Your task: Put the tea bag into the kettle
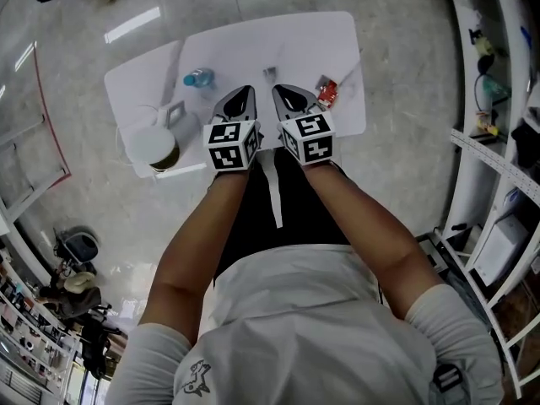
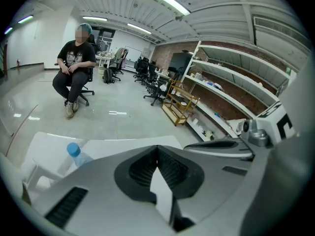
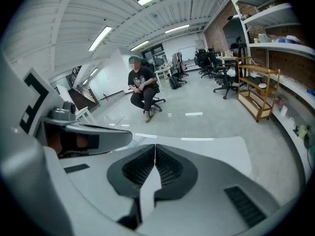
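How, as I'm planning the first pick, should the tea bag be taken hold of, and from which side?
Probably with the right tongs, shut now, coming down from above: the red tea bag lies flat on the table just to their right, so pinch across one free edge. Its finer shape is too small to tell.

Red tea bag (image 1: 328, 92) edge behind right claw (image 1: 279, 92), print too small to read, bottle (image 2: 76, 154) base behind left claw (image 2: 157, 147)
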